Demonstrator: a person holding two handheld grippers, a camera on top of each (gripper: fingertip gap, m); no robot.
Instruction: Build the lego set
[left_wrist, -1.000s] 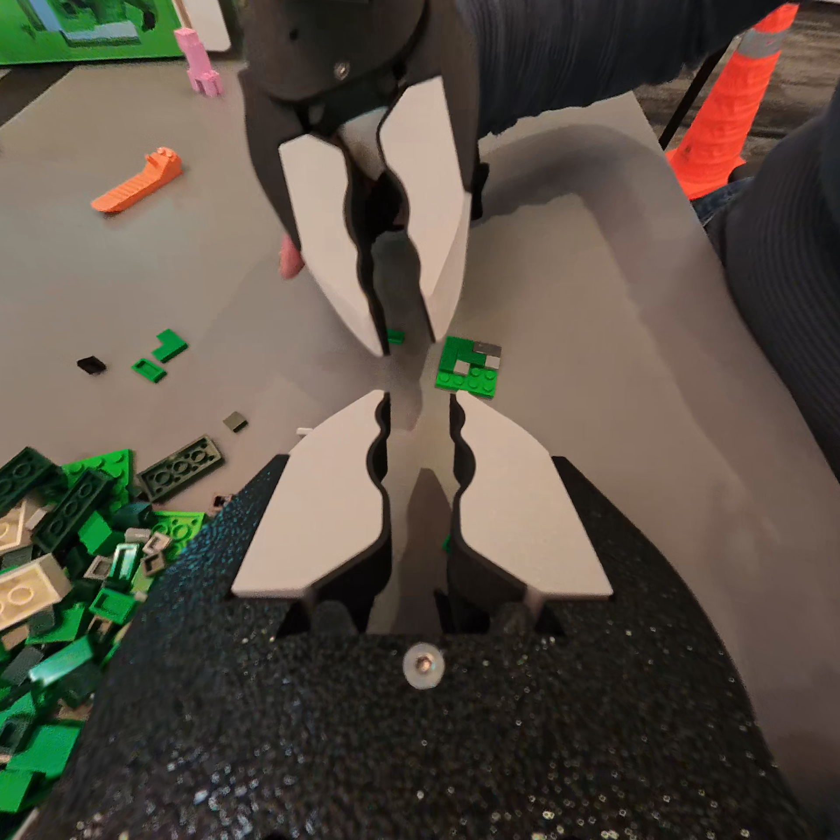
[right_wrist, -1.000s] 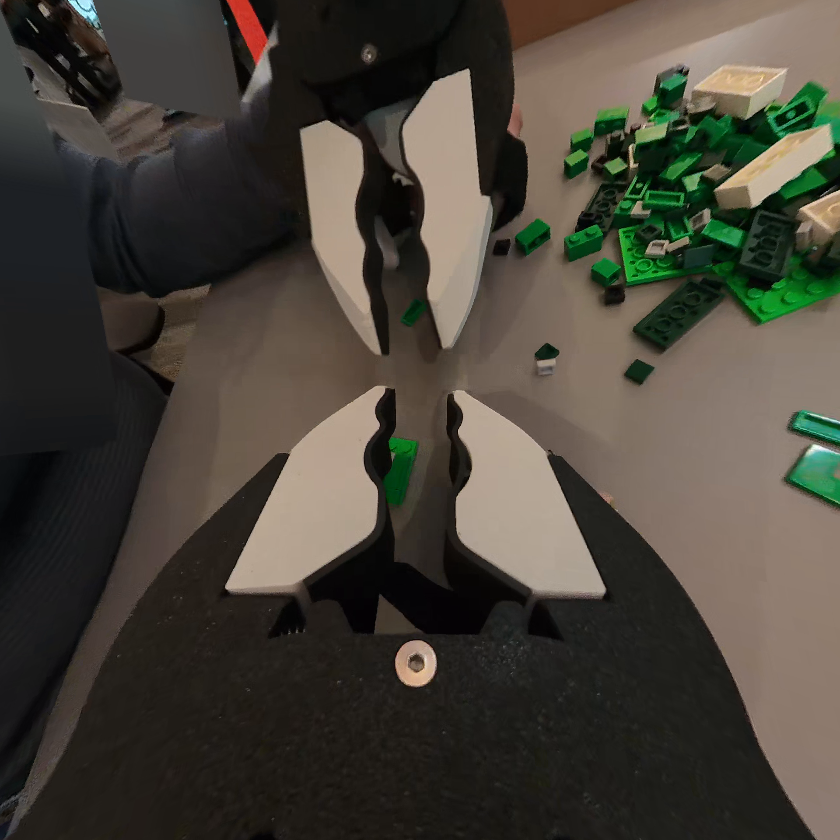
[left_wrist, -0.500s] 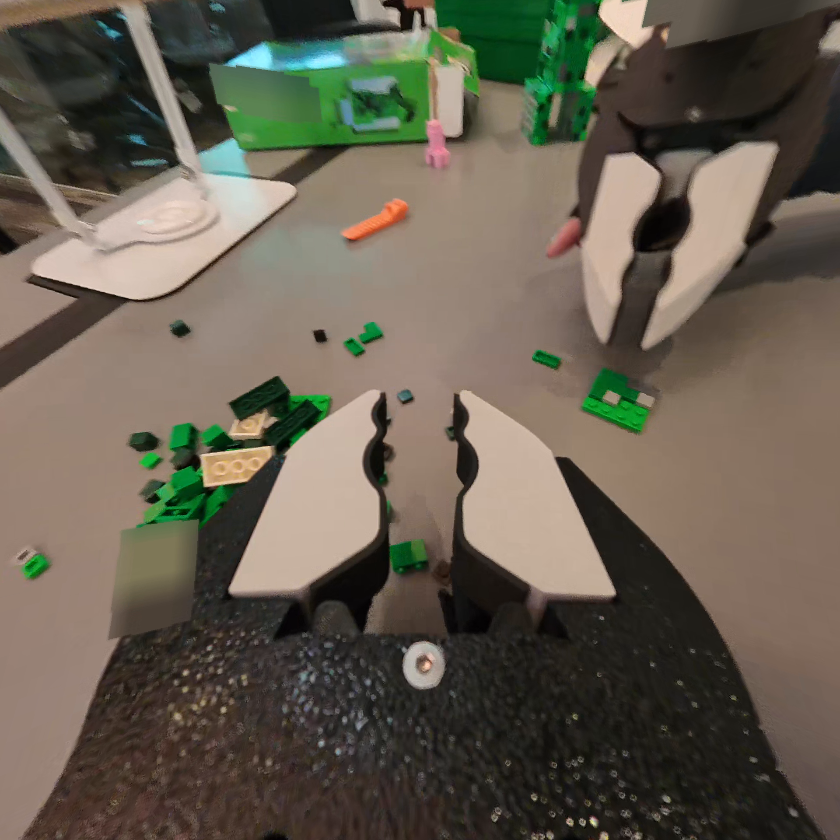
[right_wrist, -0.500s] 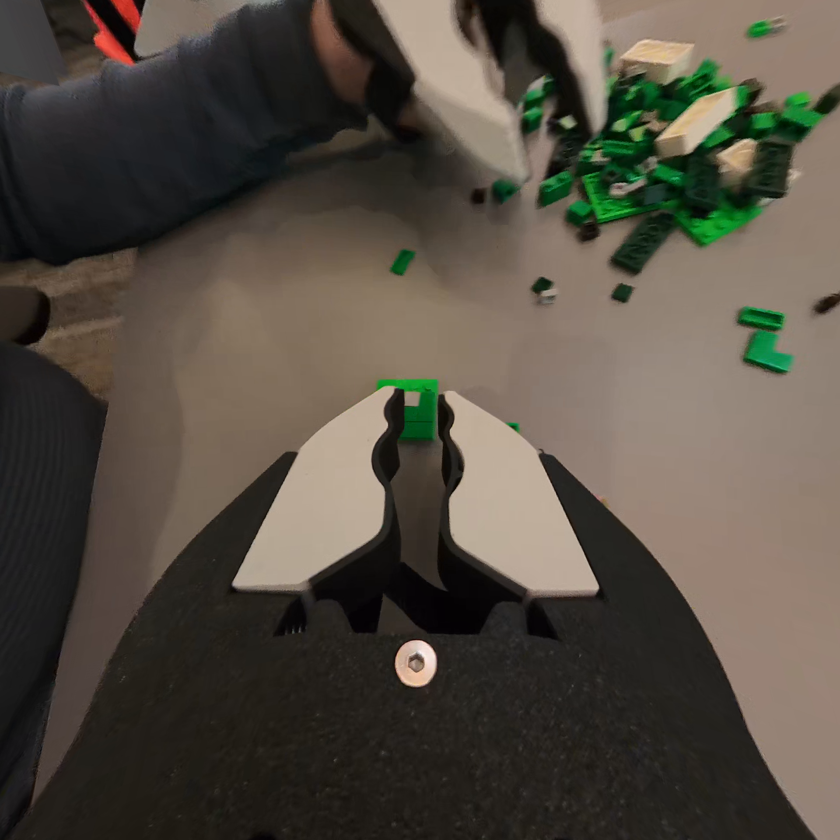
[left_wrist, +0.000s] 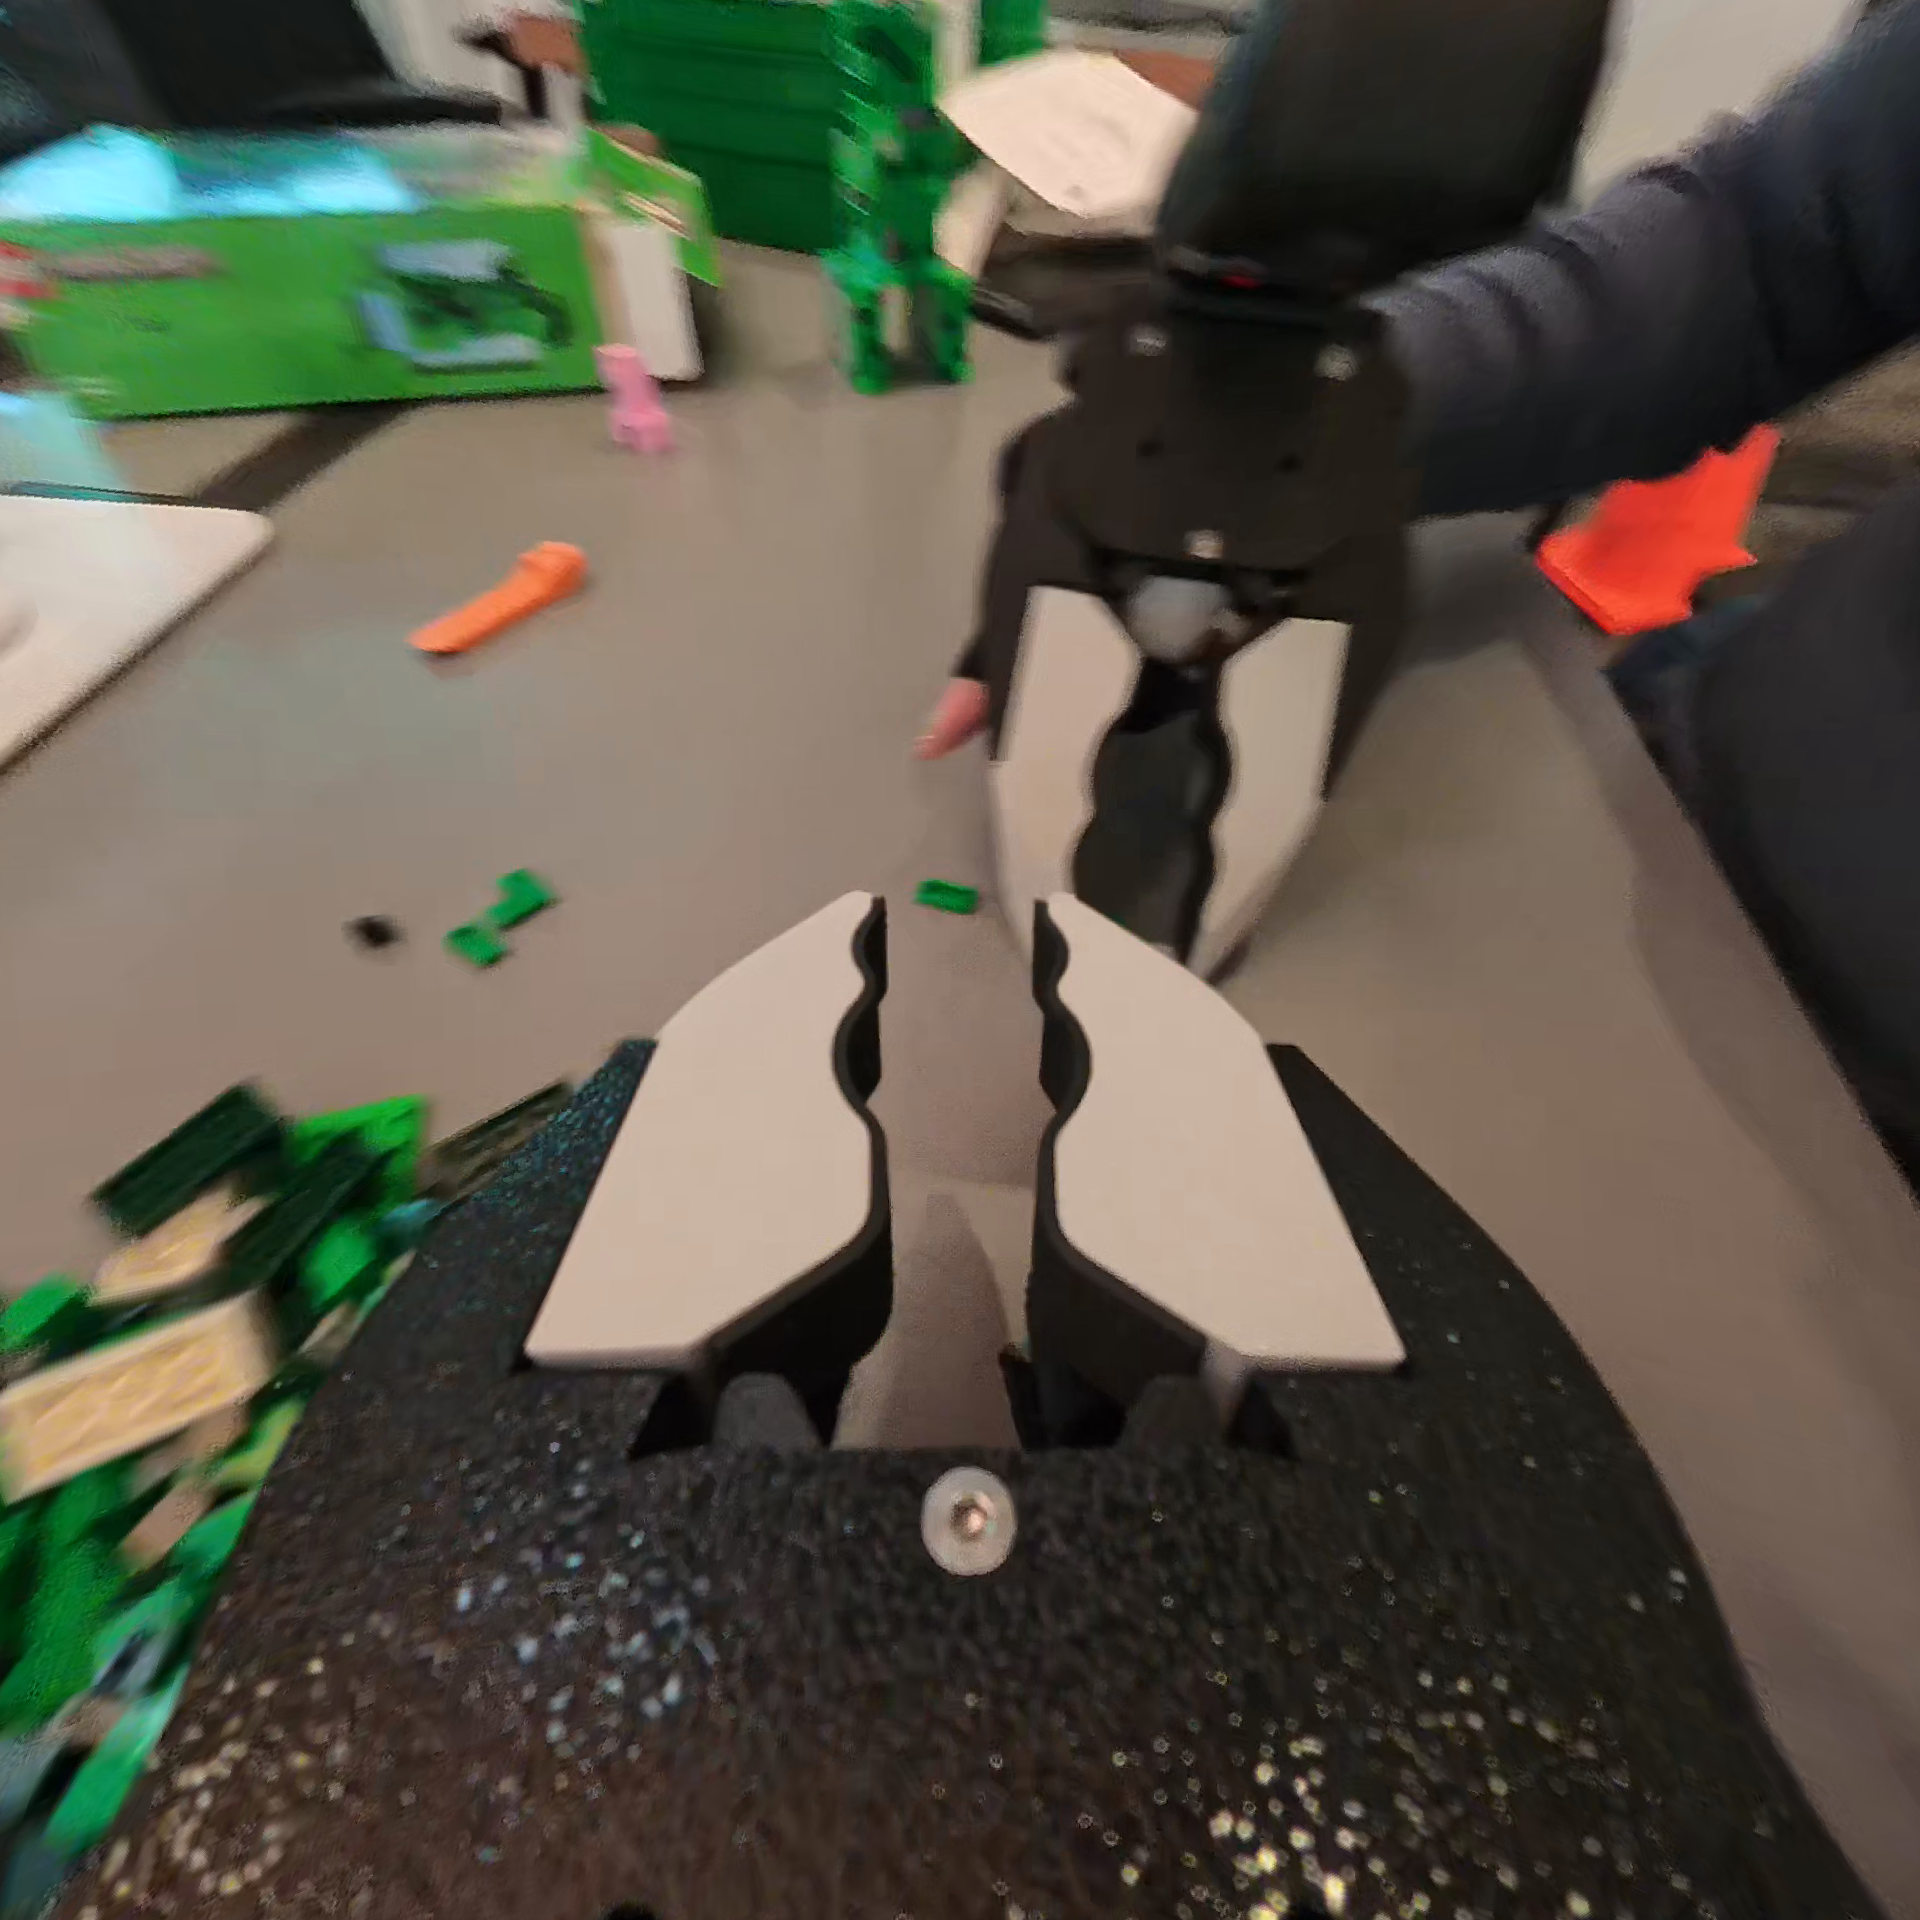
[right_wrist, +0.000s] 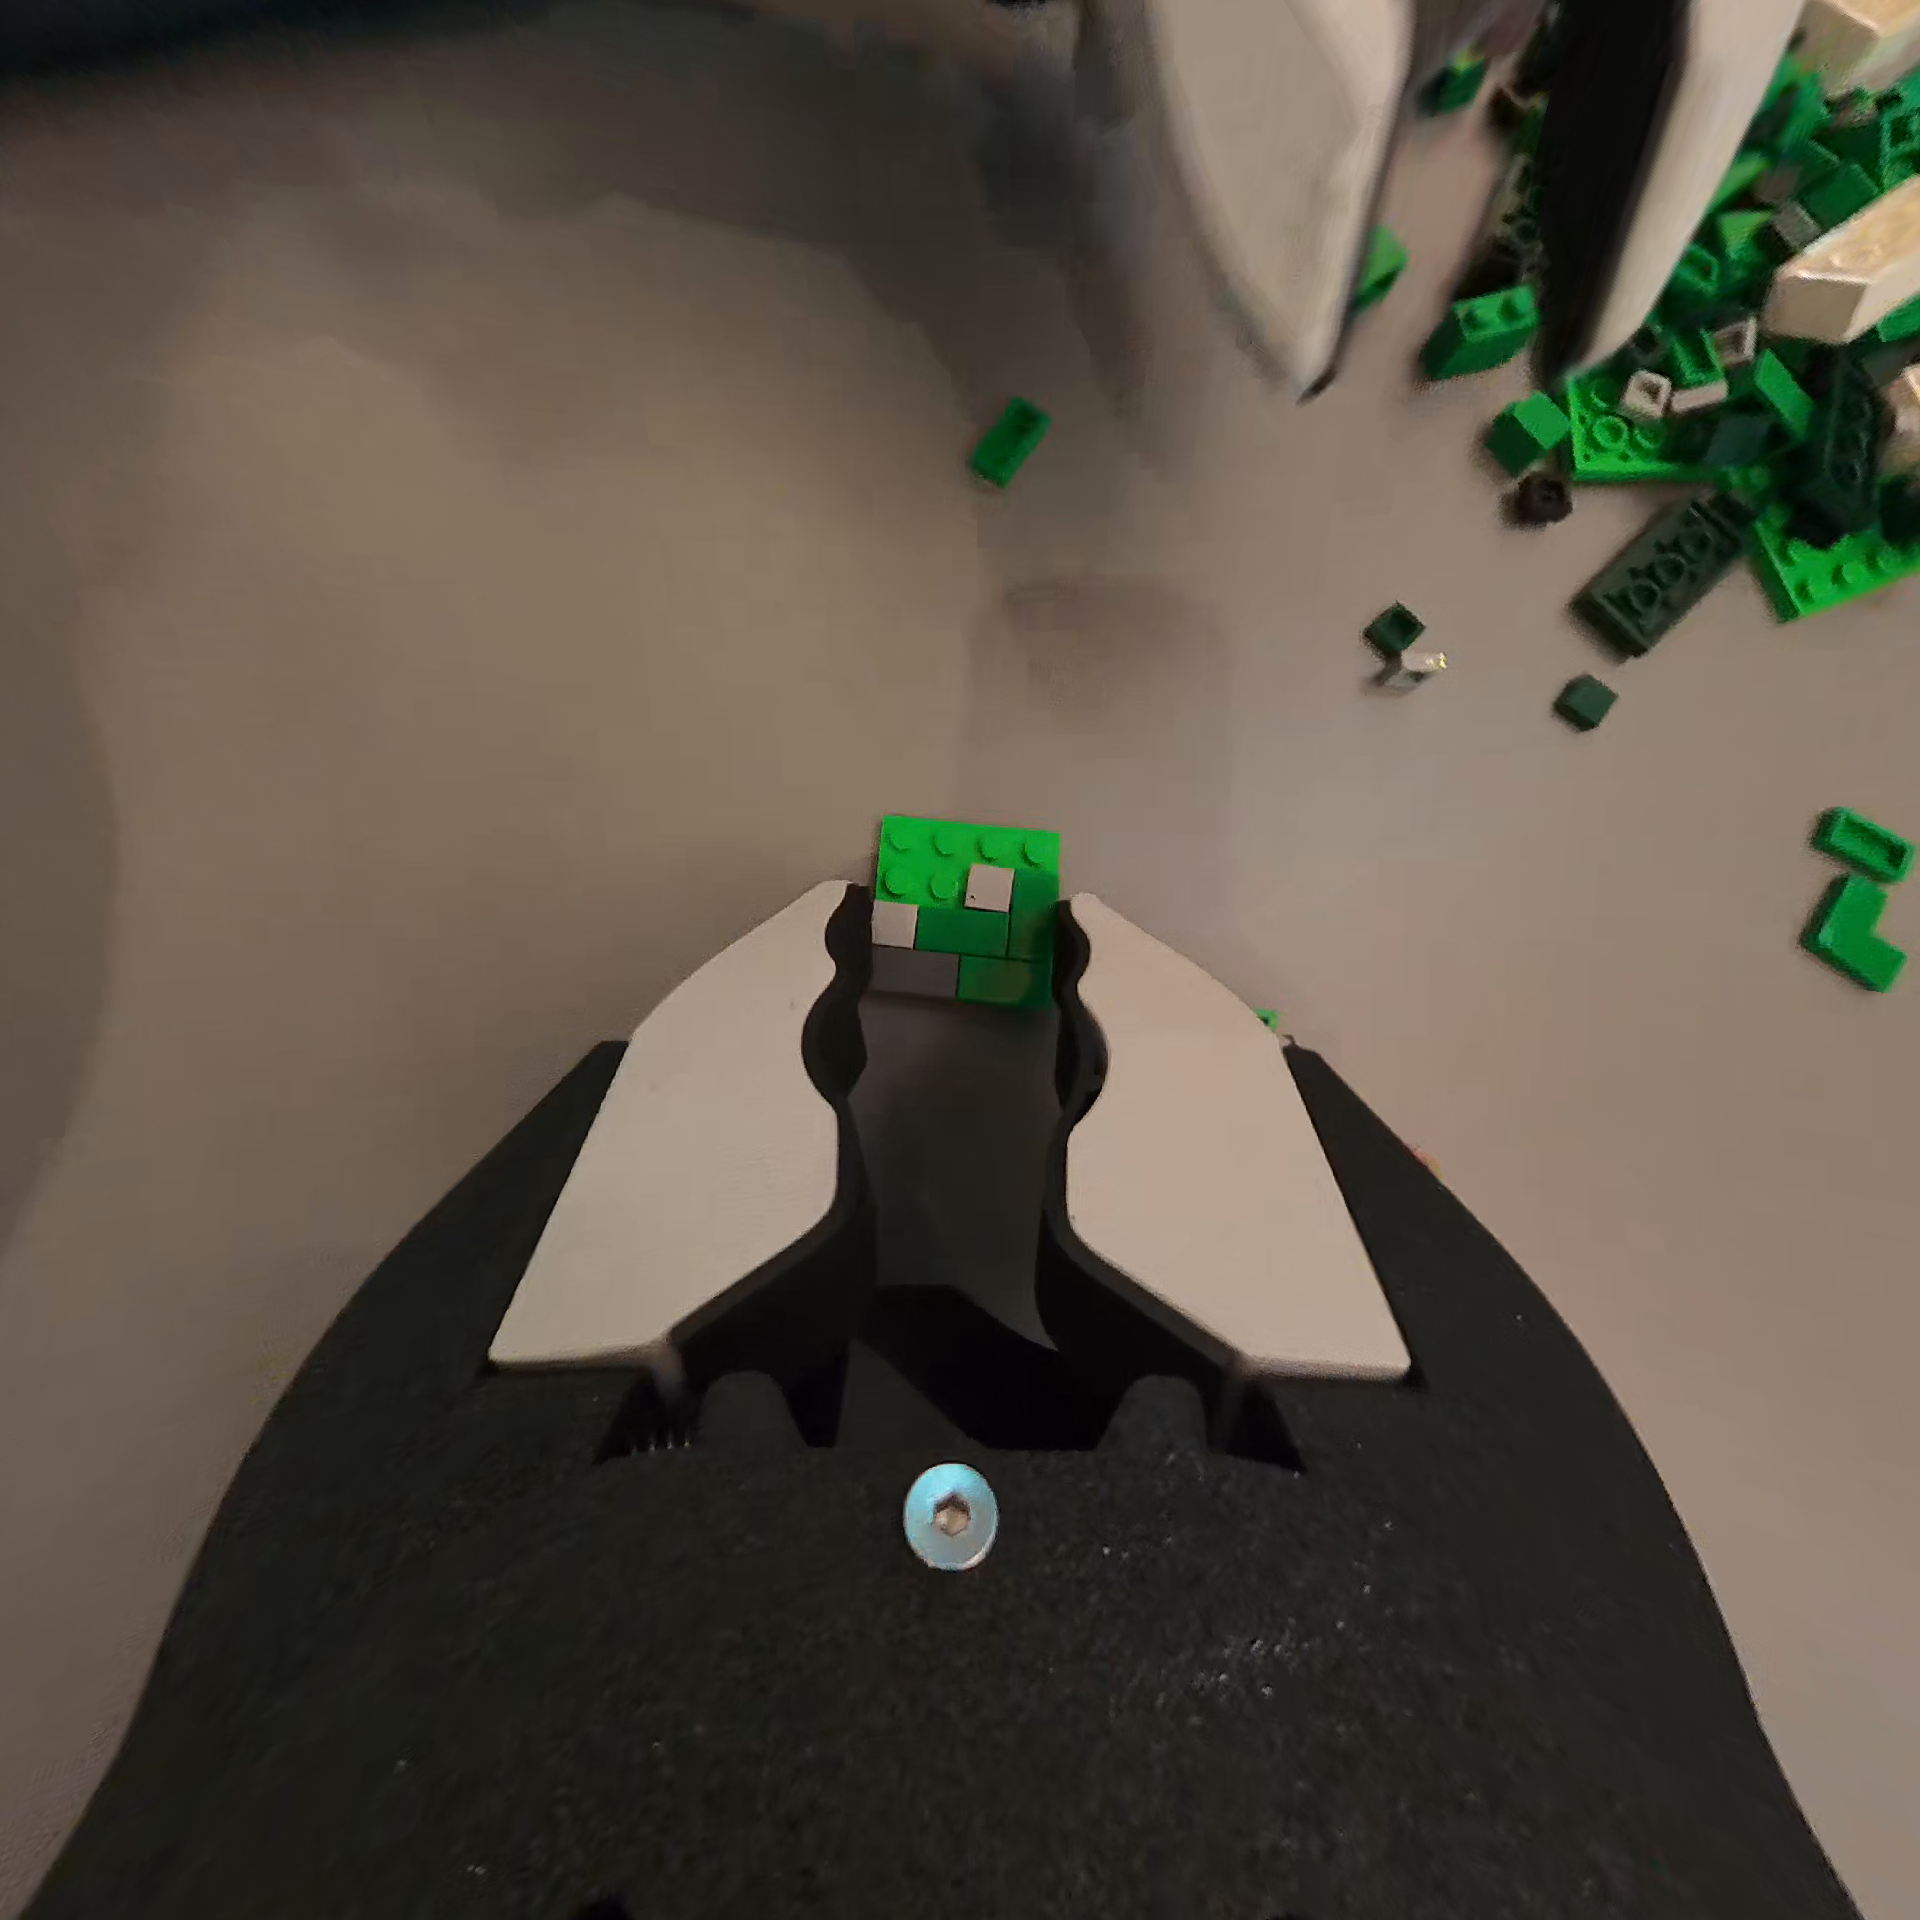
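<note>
The right gripper (right_wrist: 961, 920) has its jaws spread on either side of a small green plate assembly (right_wrist: 966, 909) with grey tiles, which lies flat on the grey worktop (right_wrist: 520, 623); whether the fingertips touch it cannot be told. The left gripper (left_wrist: 958, 914) is open and empty, above the worktop beside the pile of loose bricks (right_wrist: 1766, 364) at one edge. A single green brick (right_wrist: 1008, 441) lies apart, between the pile and the assembly.

The small plate assembly (right_wrist: 966, 914) sits between the right tongs (right_wrist: 961, 920), brick pile (right_wrist: 1745, 395) far right.
</note>
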